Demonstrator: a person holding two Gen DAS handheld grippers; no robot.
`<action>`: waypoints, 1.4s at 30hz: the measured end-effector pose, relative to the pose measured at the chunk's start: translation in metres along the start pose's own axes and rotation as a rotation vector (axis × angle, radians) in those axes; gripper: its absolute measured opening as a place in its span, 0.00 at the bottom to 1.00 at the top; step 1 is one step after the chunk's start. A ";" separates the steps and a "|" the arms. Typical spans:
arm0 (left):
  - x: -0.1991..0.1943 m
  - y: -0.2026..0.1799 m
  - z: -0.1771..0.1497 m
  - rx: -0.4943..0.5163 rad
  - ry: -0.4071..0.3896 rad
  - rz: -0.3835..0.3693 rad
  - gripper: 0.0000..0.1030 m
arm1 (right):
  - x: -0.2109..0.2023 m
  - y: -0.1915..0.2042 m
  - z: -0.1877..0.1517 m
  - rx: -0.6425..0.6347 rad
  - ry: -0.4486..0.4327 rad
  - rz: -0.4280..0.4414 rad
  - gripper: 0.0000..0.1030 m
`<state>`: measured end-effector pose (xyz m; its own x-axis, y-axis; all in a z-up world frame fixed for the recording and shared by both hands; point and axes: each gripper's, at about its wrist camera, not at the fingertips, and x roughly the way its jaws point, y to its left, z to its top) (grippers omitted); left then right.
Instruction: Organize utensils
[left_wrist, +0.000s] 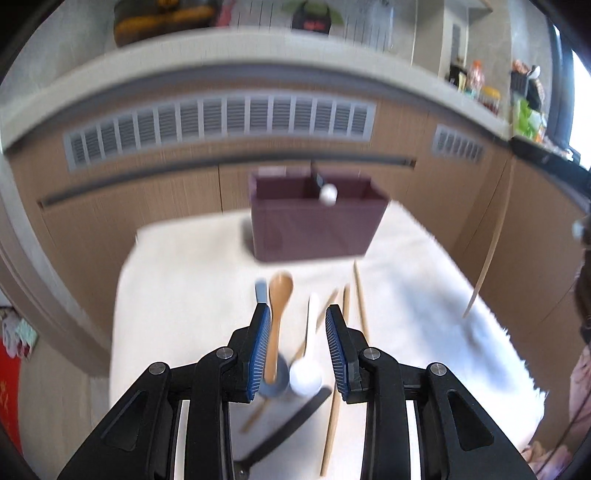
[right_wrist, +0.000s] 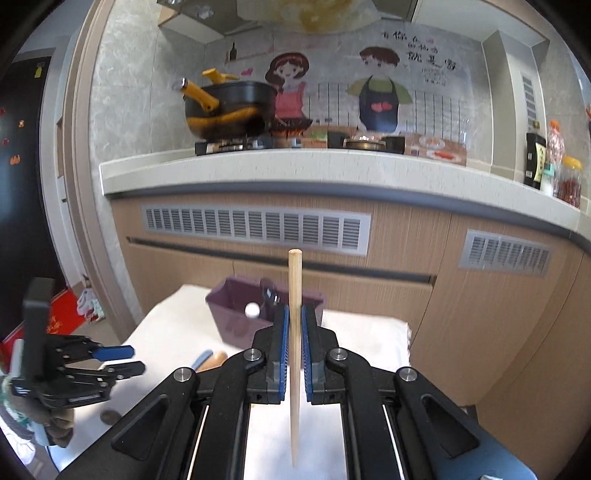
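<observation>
Where the right tongs close, a single wooden chopstick stands nearly upright between the blue pads, its blunt end above the tongs and its thin end below them, lifted clear of the white cloth that covers the surface. The same chopstick shows at the right edge of the left wrist view, raised in the air. Behind it sits a dark purple box at the far end of the cloth, with a white-tipped utensil and a dark one (blurred, kind unclear) leaning inside.

The left tongs stand partly open and grip nothing; they hover over the loose utensils on the cloth. Below and between the pads lie a brown wooden spoon, a white spoon and a grey-blue spoon (its handle runs beside the wooden one). Several more chopsticks lie just to the right, some crossing under the spoons, and a black utensil lies nearest the camera.

In the right wrist view the left tongs appear at the left, held by a hand in a sleeve. Beyond the surface stand wood-fronted cabinets with vent grilles, and a black pot on the stove.
</observation>
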<state>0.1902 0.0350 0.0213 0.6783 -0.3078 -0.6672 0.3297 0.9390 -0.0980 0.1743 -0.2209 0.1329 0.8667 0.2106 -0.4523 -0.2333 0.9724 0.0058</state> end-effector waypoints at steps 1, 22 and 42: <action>0.008 0.001 -0.005 -0.008 0.018 -0.006 0.32 | 0.001 0.001 -0.005 0.000 0.009 0.005 0.06; 0.185 0.003 0.037 0.060 0.330 0.069 0.34 | 0.016 0.002 -0.036 0.009 0.063 0.053 0.06; 0.105 0.005 0.030 -0.084 0.083 0.028 0.30 | 0.001 0.008 -0.030 0.009 0.043 0.014 0.06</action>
<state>0.2828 0.0030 -0.0267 0.6289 -0.2709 -0.7288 0.2532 0.9576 -0.1375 0.1599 -0.2159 0.1056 0.8437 0.2196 -0.4898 -0.2410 0.9703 0.0197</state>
